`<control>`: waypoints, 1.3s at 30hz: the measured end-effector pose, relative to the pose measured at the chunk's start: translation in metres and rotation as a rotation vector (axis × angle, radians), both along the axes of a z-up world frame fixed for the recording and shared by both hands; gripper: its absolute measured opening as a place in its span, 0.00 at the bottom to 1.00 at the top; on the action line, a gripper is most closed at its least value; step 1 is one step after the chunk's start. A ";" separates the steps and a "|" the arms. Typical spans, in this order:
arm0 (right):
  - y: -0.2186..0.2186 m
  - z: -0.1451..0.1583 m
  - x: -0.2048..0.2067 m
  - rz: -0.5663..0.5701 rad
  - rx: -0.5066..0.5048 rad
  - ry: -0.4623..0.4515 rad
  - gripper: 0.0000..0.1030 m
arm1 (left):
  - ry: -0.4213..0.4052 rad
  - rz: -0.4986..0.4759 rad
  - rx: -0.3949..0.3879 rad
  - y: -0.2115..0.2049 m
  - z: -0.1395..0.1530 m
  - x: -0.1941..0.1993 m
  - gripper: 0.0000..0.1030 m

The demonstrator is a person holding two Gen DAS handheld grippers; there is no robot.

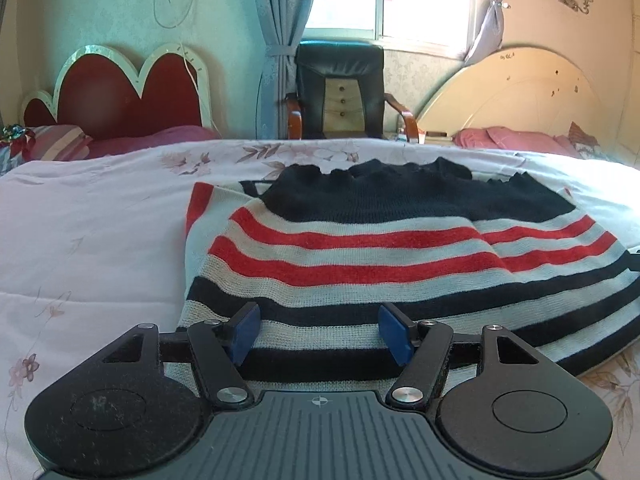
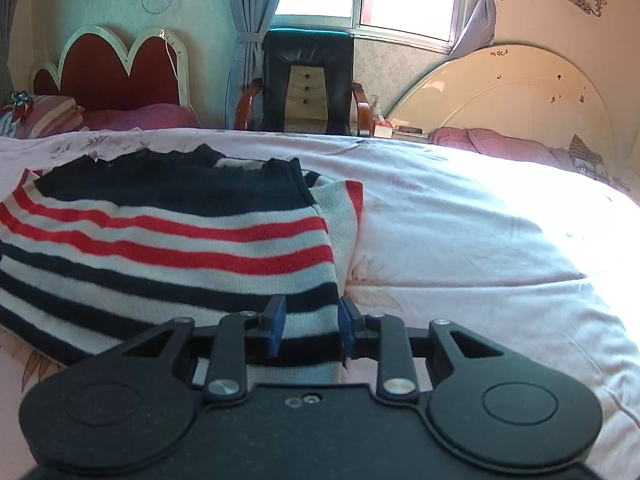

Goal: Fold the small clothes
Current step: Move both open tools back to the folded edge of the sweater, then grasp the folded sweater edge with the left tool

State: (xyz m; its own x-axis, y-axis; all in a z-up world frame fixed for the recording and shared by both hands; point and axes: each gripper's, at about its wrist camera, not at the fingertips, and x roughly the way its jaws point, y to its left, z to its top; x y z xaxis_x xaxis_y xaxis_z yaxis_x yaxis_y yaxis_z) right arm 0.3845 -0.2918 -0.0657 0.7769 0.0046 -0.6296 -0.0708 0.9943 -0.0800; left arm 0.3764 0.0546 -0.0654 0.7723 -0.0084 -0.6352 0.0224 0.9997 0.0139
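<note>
The sweater [image 1: 360,248], knitted in navy, red and pale stripes, lies flat on the bed [image 1: 88,240] with its navy upper part away from the cameras and its sleeves apparently already turned in over the body. Its near hem sits just under both tools. The left tool [image 1: 320,330] has its blue pads [image 1: 244,332] spread wide over the hem near the sweater's left edge and holds nothing. The right tool [image 2: 308,328] is partly open, its pads [image 2: 276,326] straddling the hem at the sweater's right edge; whether they touch the knit I cannot tell.

The step in hand looks like gripping the hem at both corners to fold it up toward the collar. To do it well, each tool should take all the layers at its corner, not just the top one. Both should close at matching points along the same stripe, then lift together and carry the hem evenly so the edges line up.
</note>
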 end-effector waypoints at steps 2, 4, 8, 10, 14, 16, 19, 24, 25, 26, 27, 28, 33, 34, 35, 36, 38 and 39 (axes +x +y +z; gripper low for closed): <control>0.002 -0.010 0.013 0.004 -0.019 0.048 0.13 | 0.022 0.000 -0.023 0.002 -0.006 0.008 0.66; 0.003 -0.018 0.016 0.016 -0.042 0.048 0.11 | 0.033 0.000 -0.033 0.002 -0.008 0.010 0.67; 0.010 -0.018 0.015 0.035 -0.090 0.047 0.12 | 0.045 0.010 -0.043 0.003 -0.001 0.005 0.67; 0.008 -0.009 0.010 0.023 -0.065 0.042 0.17 | 0.017 0.023 -0.061 0.008 0.008 -0.010 0.68; 0.003 0.008 -0.013 0.035 0.005 -0.013 0.22 | -0.014 0.084 -0.216 0.031 0.013 -0.056 0.67; 0.002 0.011 -0.024 0.055 0.044 -0.009 0.21 | 0.013 0.112 -0.324 0.044 0.005 -0.074 0.67; 0.005 0.012 -0.034 0.077 0.122 0.020 0.16 | 0.049 0.168 -0.483 0.057 -0.014 -0.087 0.67; 0.019 0.013 -0.041 0.089 0.224 0.060 0.12 | 0.001 0.291 -0.739 0.079 -0.041 -0.095 0.67; 0.022 0.013 -0.041 0.092 0.231 0.065 0.12 | -0.010 0.311 -0.783 0.083 -0.046 -0.095 0.67; 0.026 0.013 -0.041 0.097 0.239 0.070 0.12 | -0.025 0.330 -0.826 0.086 -0.051 -0.094 0.67; 0.029 0.013 -0.041 0.101 0.245 0.074 0.12 | -0.036 0.345 -0.852 0.088 -0.055 -0.092 0.67; 0.031 0.013 -0.040 0.105 0.246 0.077 0.12 | -0.049 0.359 -0.879 0.091 -0.059 -0.088 0.67; 0.041 0.015 -0.027 0.120 0.284 0.085 0.11 | -0.093 0.382 -0.924 0.096 -0.069 -0.063 0.67; 0.043 0.015 -0.022 0.122 0.299 0.087 0.11 | -0.103 0.383 -0.923 0.096 -0.070 -0.055 0.67; 0.045 0.015 -0.017 0.125 0.318 0.089 0.11 | -0.110 0.383 -0.922 0.095 -0.071 -0.051 0.67; 0.047 0.014 -0.011 0.129 0.334 0.090 0.10 | -0.113 0.385 -0.920 0.094 -0.072 -0.046 0.67; 0.055 0.012 0.000 0.140 0.357 0.093 0.10 | -0.119 0.381 -0.914 0.093 -0.071 -0.036 0.67; 0.060 0.011 0.006 0.148 0.368 0.094 0.10 | -0.120 0.379 -0.911 0.092 -0.071 -0.031 0.67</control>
State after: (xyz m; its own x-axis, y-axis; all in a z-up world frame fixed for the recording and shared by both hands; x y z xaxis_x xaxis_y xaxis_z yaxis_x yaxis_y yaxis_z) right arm 0.3900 -0.2321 -0.0551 0.6899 0.3508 -0.6332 -0.2056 0.9337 0.2932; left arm 0.3452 0.1466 -0.1364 0.8834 -0.1936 -0.4268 -0.2524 0.5708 -0.7813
